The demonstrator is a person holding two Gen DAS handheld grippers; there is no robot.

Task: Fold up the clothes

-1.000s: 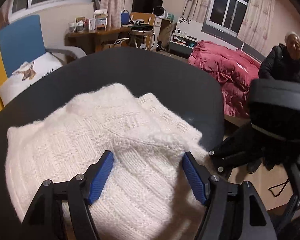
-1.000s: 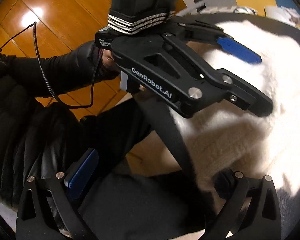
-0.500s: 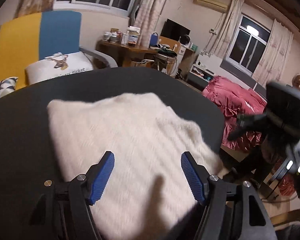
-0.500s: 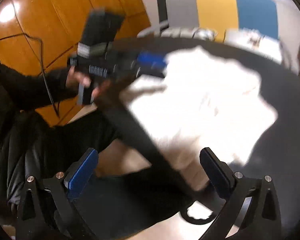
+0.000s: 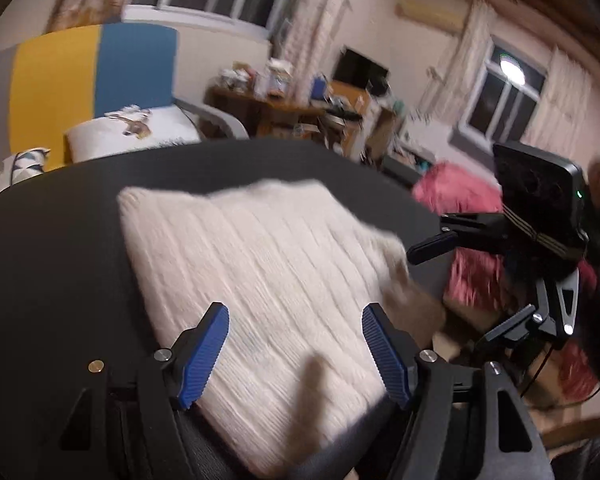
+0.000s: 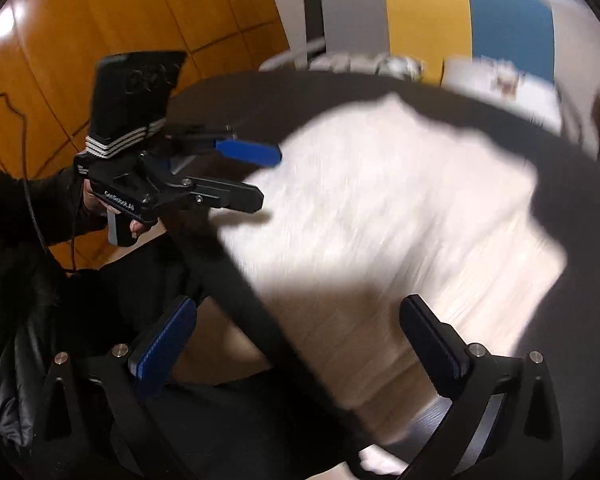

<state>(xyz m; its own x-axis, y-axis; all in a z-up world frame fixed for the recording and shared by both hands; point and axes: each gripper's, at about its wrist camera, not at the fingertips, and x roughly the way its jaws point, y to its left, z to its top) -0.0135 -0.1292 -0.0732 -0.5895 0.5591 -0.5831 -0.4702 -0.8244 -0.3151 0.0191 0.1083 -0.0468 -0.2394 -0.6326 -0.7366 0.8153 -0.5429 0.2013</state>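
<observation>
On the round black counter (image 5: 52,264), near its front edge: a folded cream-white knitted sweater (image 5: 260,280), lying flat in a rough rectangle, ribbed knit running lengthwise, one soft corner drooping over the counter's right-hand rim. Seen also from the right wrist view as a bright, motion-blurred white slab (image 6: 400,220) spread across the dark counter top (image 6: 572,240), reaching to the near edge. Left gripper (image 5: 296,352), black with blue ribbed pads, hovering above the near end of the sweater; jaws spread wide, nothing between them. Same gripper visible from the other camera (image 6: 236,176), held by a hand (image 6: 96,208) in a dark sleeve just off the counter's left edge, fingers pointing toward the sweater, tips close to its edge; contact hard to judge through the blur. Right gripper (image 6: 296,344) over the counter's near rim, jaws likewise wide apart and empty, one finger above the floor side, the other above the sweater's corner. From the left view, right gripper (image 5: 500,280) off the counter's right edge, apart from the cloth. Behind: yellow-and-blue panelled chair back (image 5: 96,80), white printed cushion (image 5: 136,132), cluttered wooden desk (image 5: 276,108), pink-red bedding (image 5: 460,200), orange wood floor (image 6: 100,20).
</observation>
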